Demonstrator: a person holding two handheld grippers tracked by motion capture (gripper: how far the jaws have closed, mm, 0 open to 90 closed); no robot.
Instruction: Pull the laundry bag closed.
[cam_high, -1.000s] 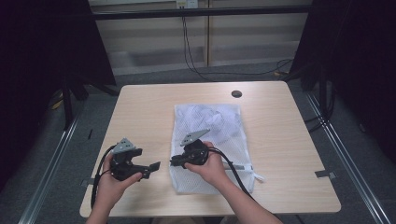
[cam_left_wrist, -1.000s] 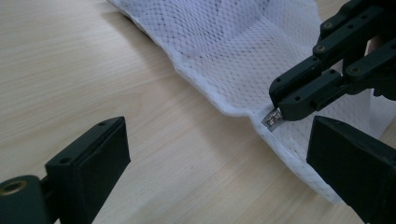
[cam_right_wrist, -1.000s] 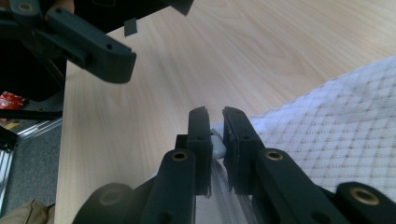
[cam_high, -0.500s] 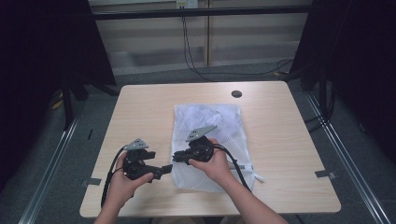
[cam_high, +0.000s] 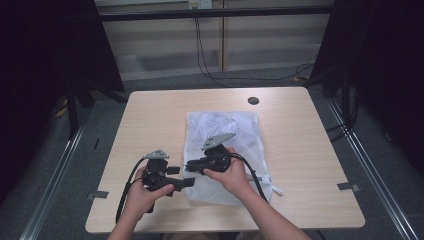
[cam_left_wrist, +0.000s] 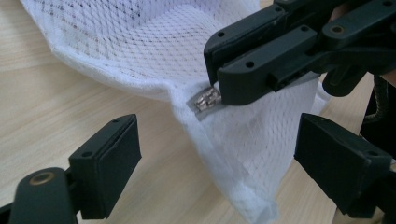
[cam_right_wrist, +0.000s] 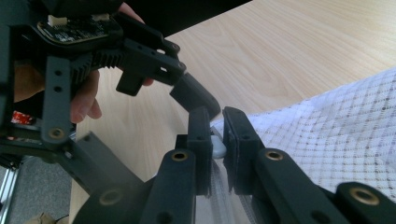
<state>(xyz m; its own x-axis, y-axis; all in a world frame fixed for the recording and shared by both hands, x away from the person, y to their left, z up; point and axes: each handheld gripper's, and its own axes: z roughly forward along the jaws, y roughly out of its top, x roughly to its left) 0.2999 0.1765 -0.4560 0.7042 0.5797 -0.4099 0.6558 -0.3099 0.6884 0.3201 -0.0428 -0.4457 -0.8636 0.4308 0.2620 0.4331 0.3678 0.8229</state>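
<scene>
My left gripper (cam_left_wrist: 215, 154) is spread wide, just short of the mesh bag's lifted corner. My right gripper (cam_left_wrist: 219, 88) pinches the zipper pull (cam_left_wrist: 208, 100) there. The mesh bag (cam_high: 225, 130) lies farther out on the counter (cam_high: 150, 115). If my left gripper grabs loose netting, the zipper may jam.

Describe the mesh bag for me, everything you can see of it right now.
The mesh bag is white netting, soft and rumpled, lying flat on the wooden table near its middle. Its near left corner is lifted off the table. The right gripper is shut on the small metal zipper pull at that corner. The left gripper is open, one jaw on either side of the hanging corner, not touching it.
</scene>
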